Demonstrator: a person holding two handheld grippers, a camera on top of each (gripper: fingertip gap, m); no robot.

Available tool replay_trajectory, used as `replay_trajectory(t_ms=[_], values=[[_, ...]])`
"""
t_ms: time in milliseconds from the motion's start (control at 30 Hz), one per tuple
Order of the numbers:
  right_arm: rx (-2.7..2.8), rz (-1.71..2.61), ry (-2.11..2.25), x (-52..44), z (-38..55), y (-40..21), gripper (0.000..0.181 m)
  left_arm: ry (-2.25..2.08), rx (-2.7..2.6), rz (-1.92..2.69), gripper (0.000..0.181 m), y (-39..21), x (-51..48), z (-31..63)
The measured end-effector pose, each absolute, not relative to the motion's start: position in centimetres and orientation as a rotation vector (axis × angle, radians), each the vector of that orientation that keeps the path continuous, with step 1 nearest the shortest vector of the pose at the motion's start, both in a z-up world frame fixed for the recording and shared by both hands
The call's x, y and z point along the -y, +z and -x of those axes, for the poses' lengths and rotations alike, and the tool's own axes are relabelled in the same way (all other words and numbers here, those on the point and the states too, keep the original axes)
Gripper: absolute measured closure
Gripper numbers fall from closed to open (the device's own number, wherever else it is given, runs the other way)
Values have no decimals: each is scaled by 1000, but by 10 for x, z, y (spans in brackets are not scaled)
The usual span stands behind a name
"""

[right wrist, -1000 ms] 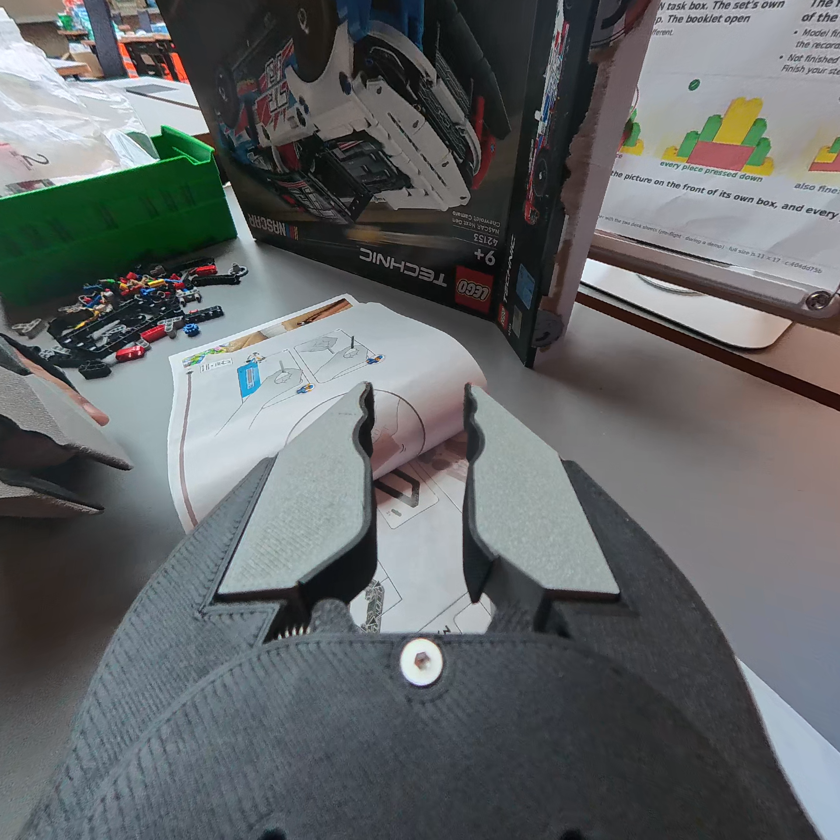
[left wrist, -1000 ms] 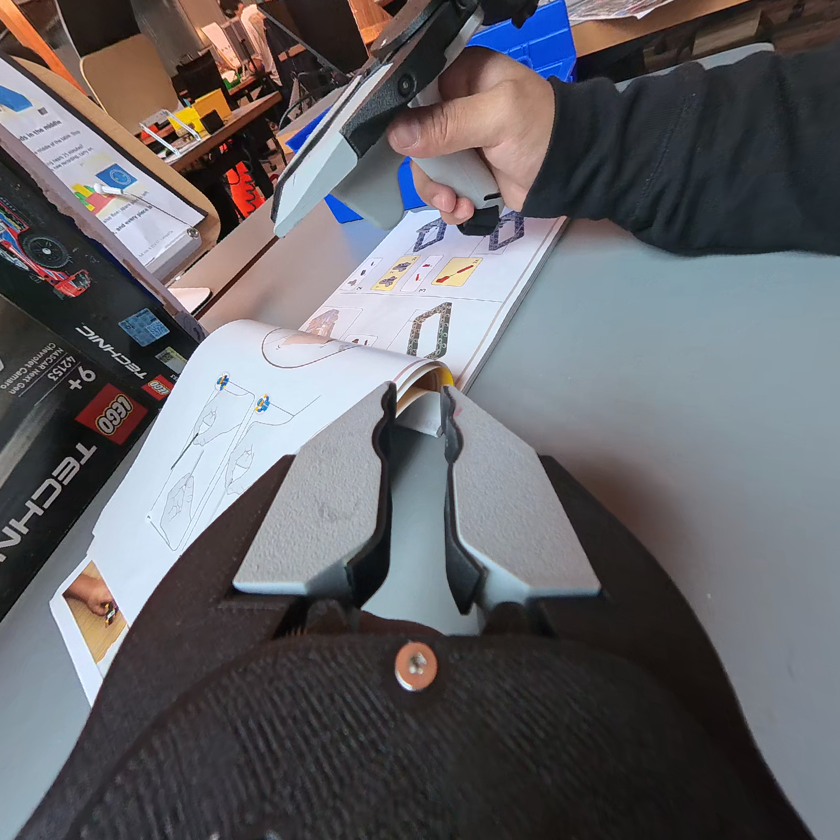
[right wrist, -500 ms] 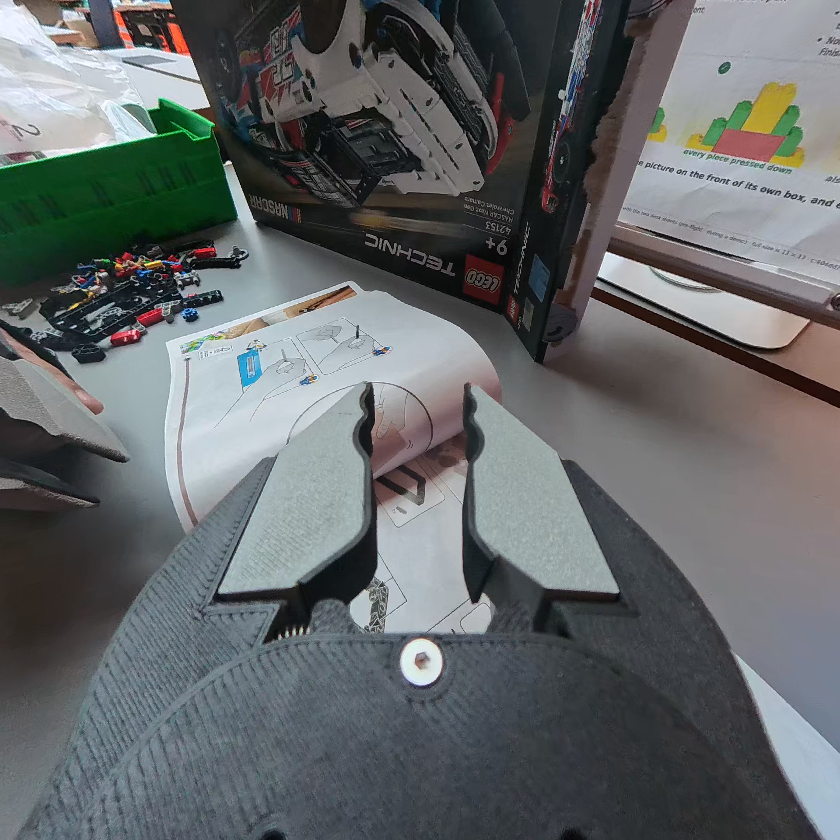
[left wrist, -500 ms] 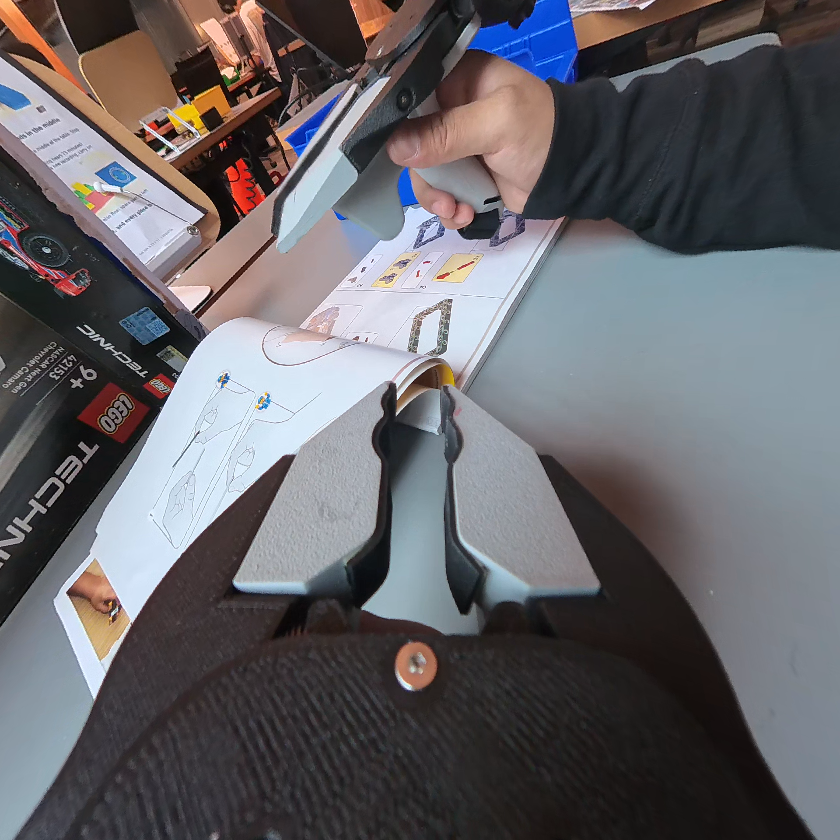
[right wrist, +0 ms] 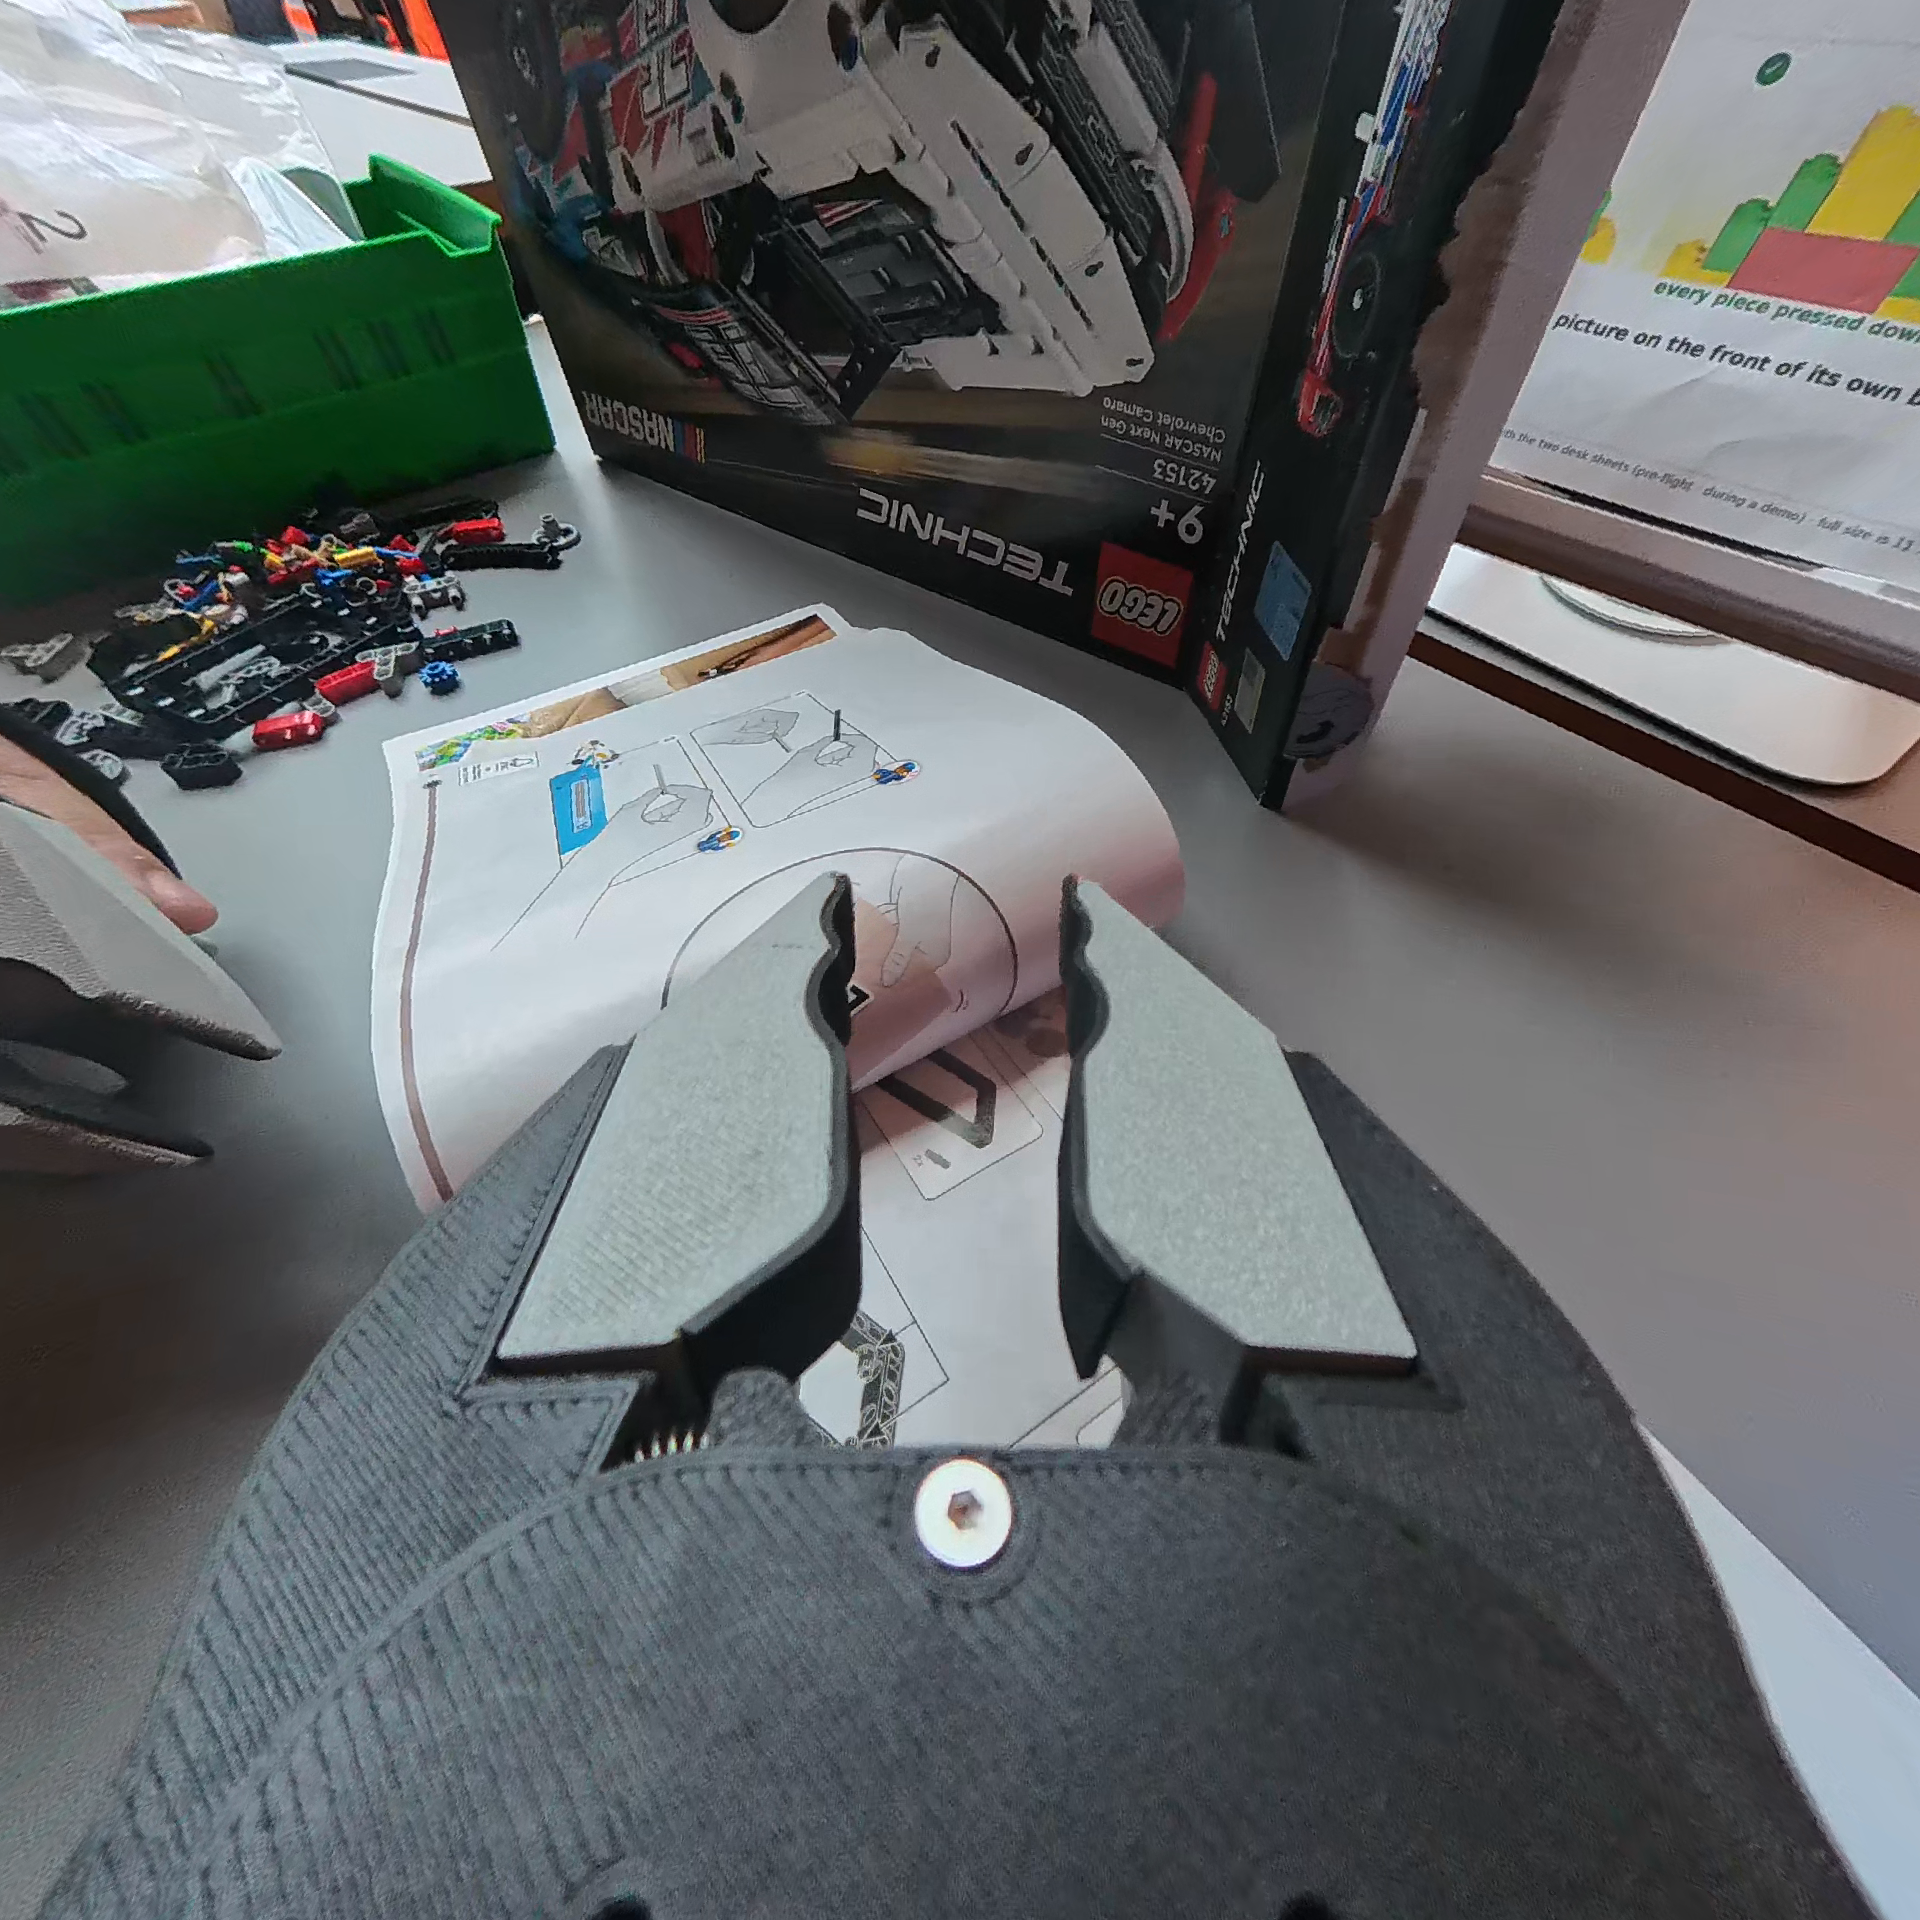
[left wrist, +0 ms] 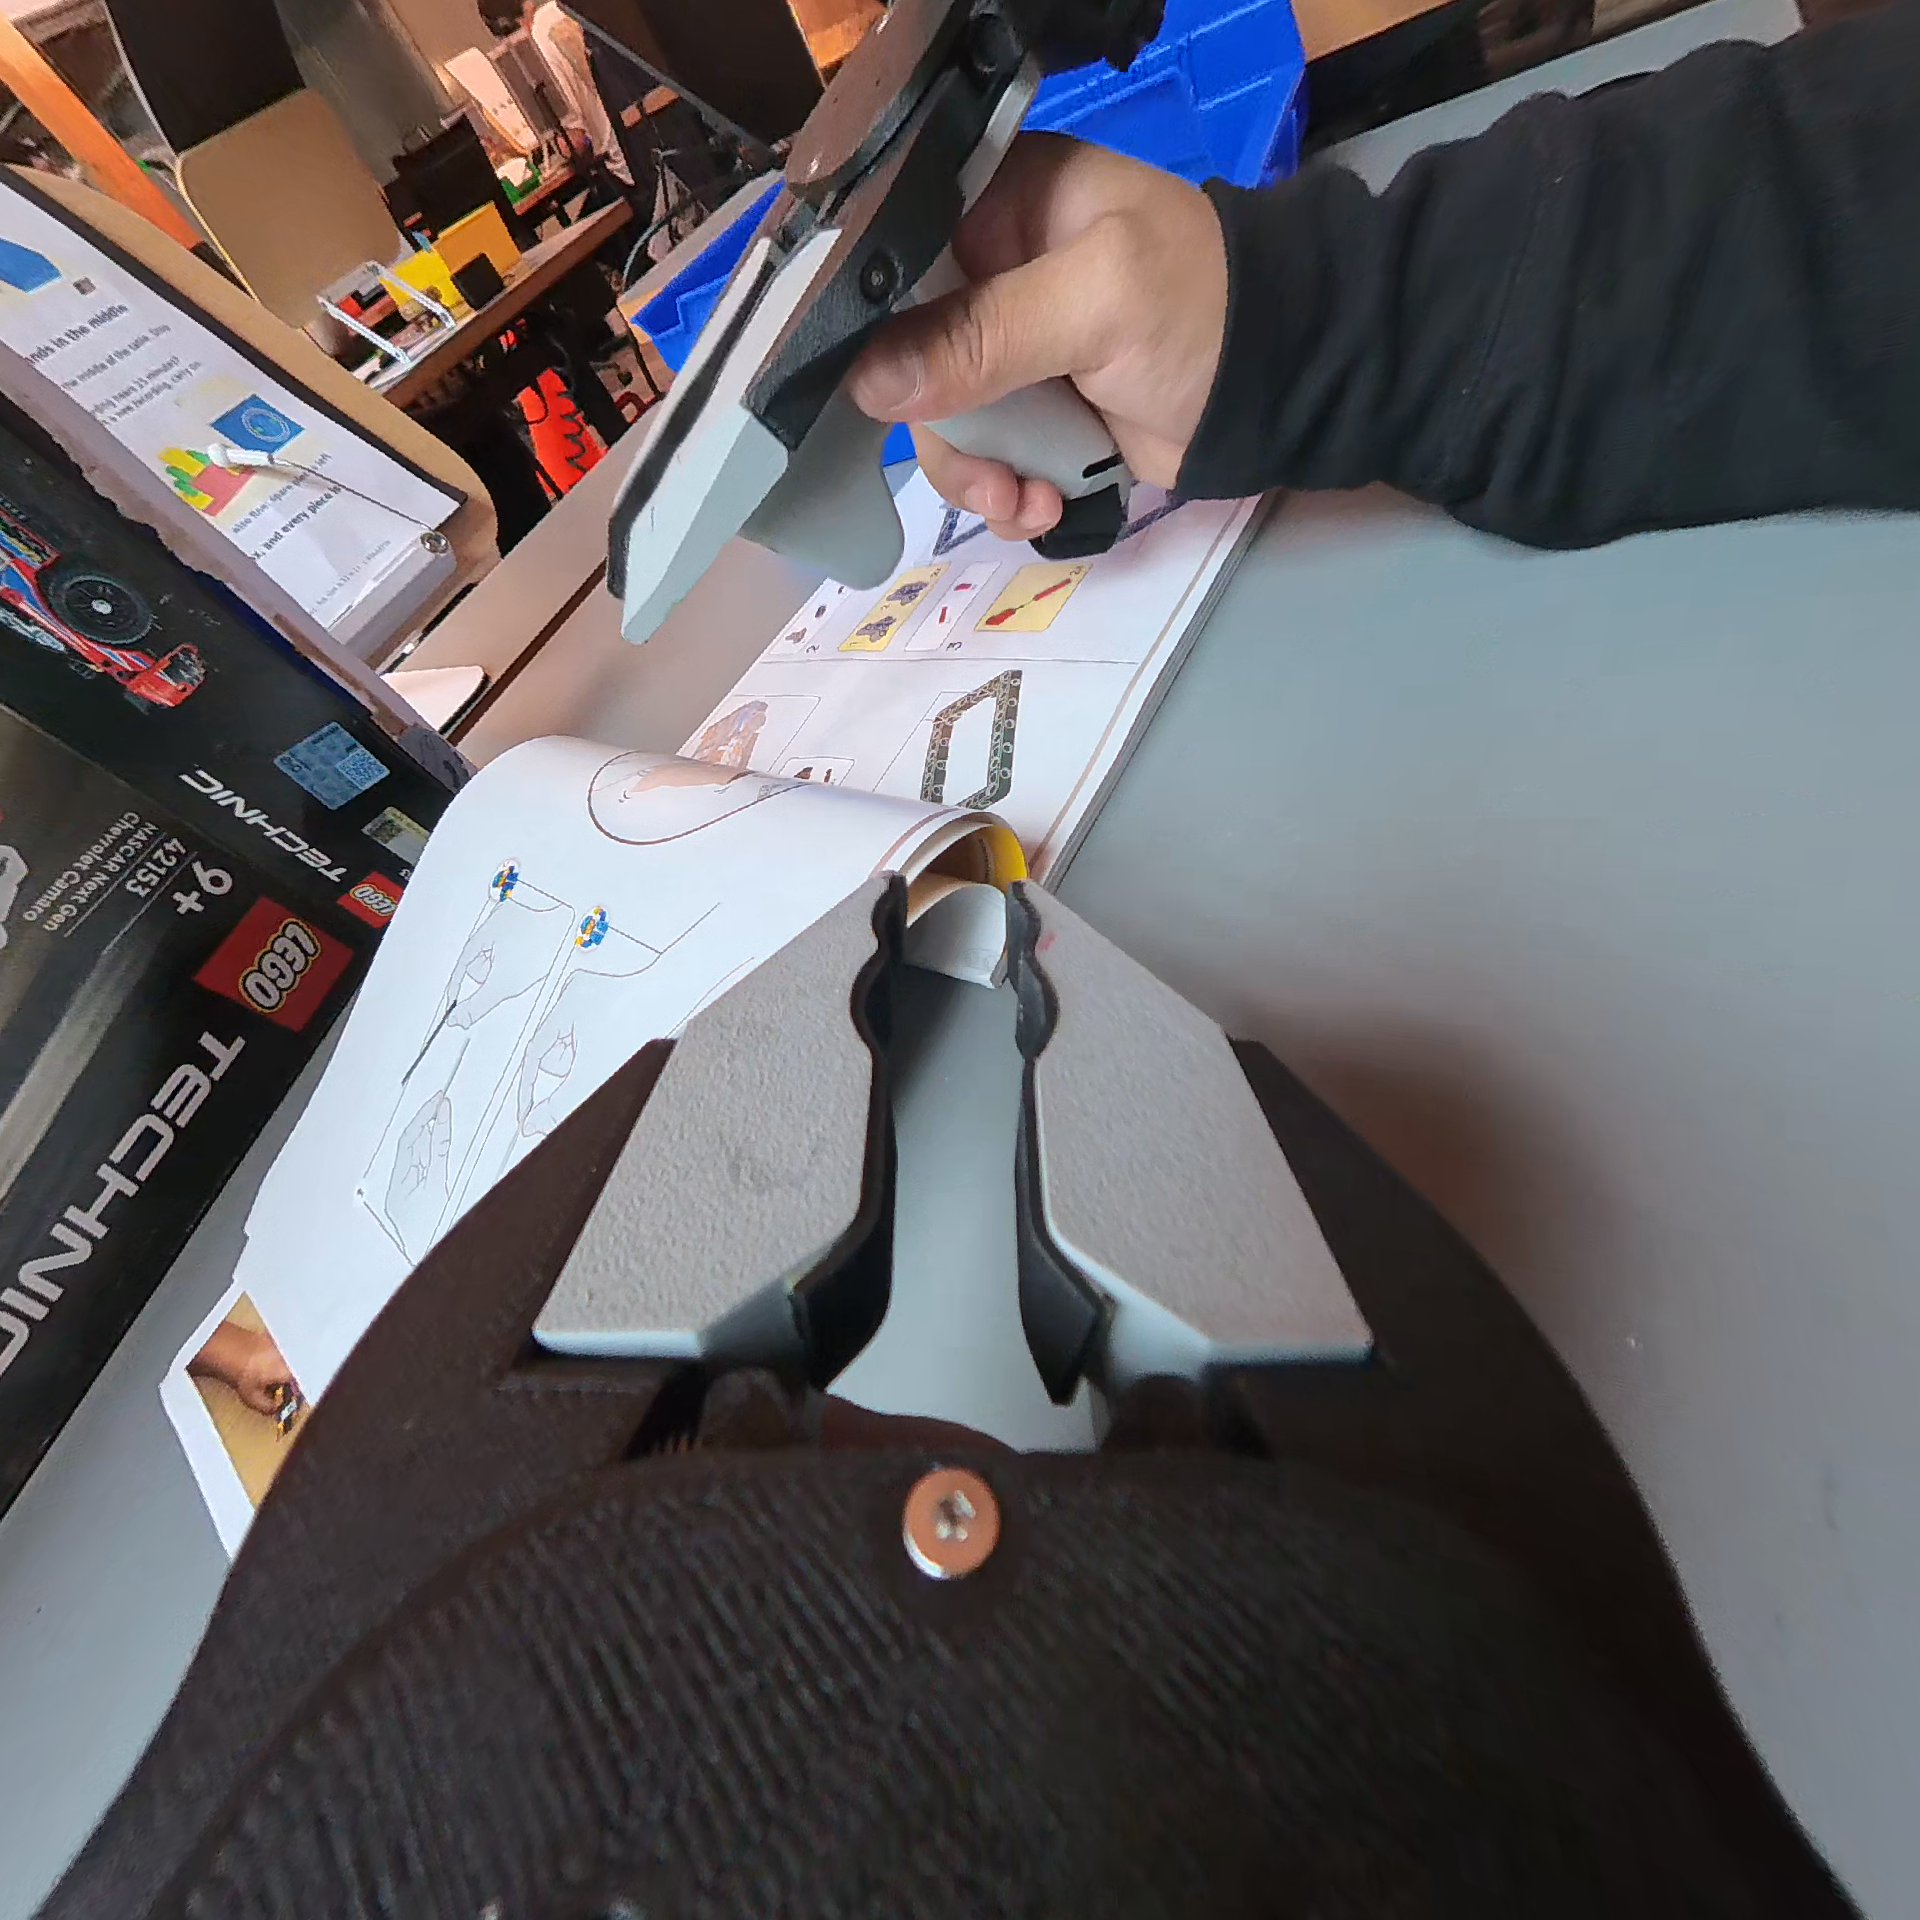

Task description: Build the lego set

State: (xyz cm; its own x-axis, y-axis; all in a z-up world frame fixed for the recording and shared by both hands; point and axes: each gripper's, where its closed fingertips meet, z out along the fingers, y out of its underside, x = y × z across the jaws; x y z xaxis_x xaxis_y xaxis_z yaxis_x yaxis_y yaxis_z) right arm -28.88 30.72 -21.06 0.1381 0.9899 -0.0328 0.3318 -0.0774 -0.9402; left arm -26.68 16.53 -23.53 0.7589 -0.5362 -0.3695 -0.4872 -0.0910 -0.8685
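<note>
The open instruction booklet [left wrist: 582,935] lies on the grey table, its left page curled up in an arch. My left gripper [left wrist: 953,914] is low at the booklet's near edge, jaws a narrow gap apart, holding nothing. It shows at the left edge of the right wrist view [right wrist: 234,1091], just clear of the booklet [right wrist: 644,831]. My right gripper [right wrist: 956,914] is open and empty above the flat page. In the left wrist view it [left wrist: 649,582] hangs tilted above that page, held by a hand. A pile of small loose Lego pieces [right wrist: 291,623] lies left of the booklet.
The black Lego set box [right wrist: 935,312] stands upside down behind the booklet and shows in the left wrist view [left wrist: 156,987]. A green bin [right wrist: 260,395] with plastic bags sits behind the pieces. A sheet on a stand [right wrist: 1766,312] is right of the box. A blue bin [left wrist: 1195,94] is far off.
My right gripper has risen a little and tilted above the booklet. My left gripper has stayed where it was.
</note>
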Motion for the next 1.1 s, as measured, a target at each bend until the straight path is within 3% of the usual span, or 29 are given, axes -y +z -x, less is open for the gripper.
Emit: replay_trajectory(t_ms=[700, 1100], values=[[1381, 1563, 939, -303, 297, -229, 146, 33, -865, 1728, 166, -241, -163, 266], [1377, 1524, 933, -301, 298, -224, 144, 103, -723, 1610, 175, -209, -168, 284]])
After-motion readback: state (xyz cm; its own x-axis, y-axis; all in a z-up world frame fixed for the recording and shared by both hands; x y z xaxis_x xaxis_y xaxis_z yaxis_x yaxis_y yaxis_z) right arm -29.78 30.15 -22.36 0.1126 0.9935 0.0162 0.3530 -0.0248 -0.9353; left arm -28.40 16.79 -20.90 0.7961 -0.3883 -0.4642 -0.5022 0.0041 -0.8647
